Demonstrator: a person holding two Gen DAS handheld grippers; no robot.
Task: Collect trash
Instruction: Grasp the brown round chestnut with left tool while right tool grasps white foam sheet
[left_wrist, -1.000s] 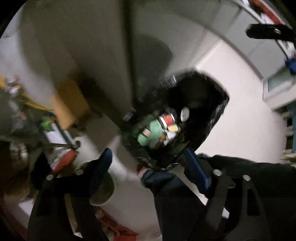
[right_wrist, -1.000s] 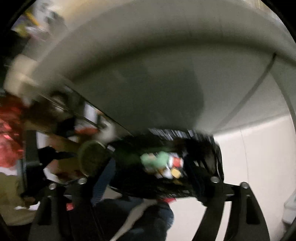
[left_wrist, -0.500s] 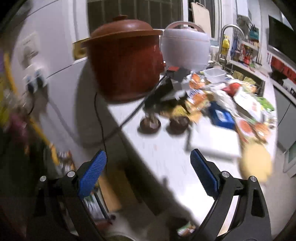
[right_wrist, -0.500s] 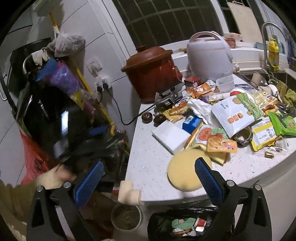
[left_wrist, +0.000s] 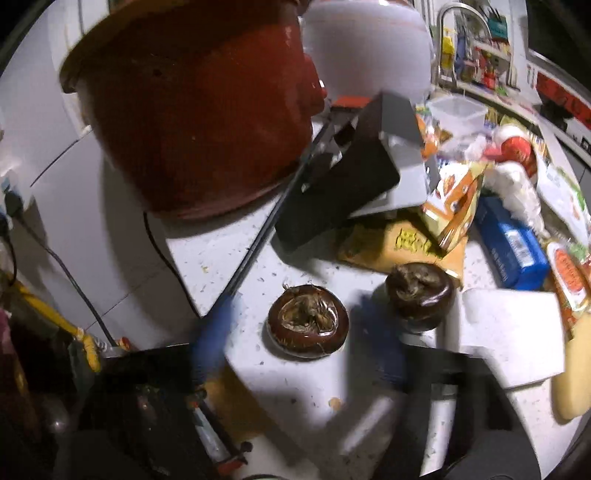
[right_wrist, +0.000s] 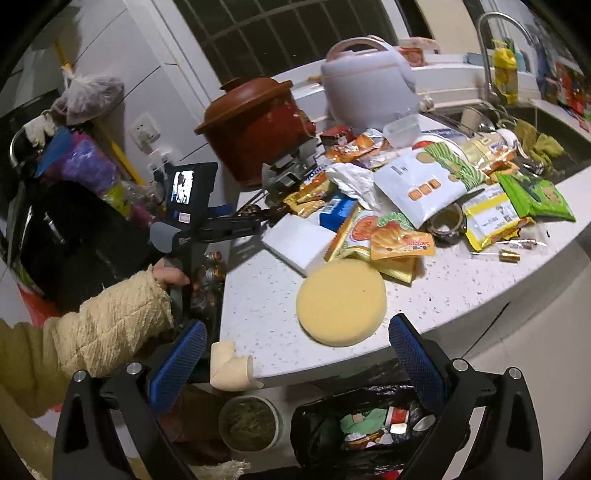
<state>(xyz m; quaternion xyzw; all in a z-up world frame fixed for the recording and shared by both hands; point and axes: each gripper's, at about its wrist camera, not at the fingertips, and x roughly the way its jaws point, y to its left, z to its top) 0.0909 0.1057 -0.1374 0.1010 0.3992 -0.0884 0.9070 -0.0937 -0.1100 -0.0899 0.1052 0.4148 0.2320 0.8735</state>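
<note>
Two dark brown round rotten fruits lie on the white counter (left_wrist: 258, 266): the near fruit (left_wrist: 307, 325) sits between the blurred blue fingers of my open left gripper (left_wrist: 295, 343), the second fruit (left_wrist: 419, 293) just right of it. Snack wrappers (right_wrist: 402, 242) and bags are heaped across the counter (right_wrist: 266, 291). My right gripper (right_wrist: 295, 358) is open and empty in front of the counter edge, above a black trash bag (right_wrist: 321, 439) that holds several wrappers. The left gripper also shows in the right wrist view (right_wrist: 255, 216), reaching over the counter's left corner.
A red clay pot (left_wrist: 195, 110) and a white rice cooker (right_wrist: 365, 88) stand at the back. A yellow round sponge (right_wrist: 341, 301), a white block (right_wrist: 295, 242) and a blue box (left_wrist: 511, 251) lie near the fruits. A sink with tap (right_wrist: 491, 44) is at far right.
Both grippers swung up from the trash bag to face the counter. The left gripper then moved in close over the near brown fruit; the right one stayed back by the counter edge.
</note>
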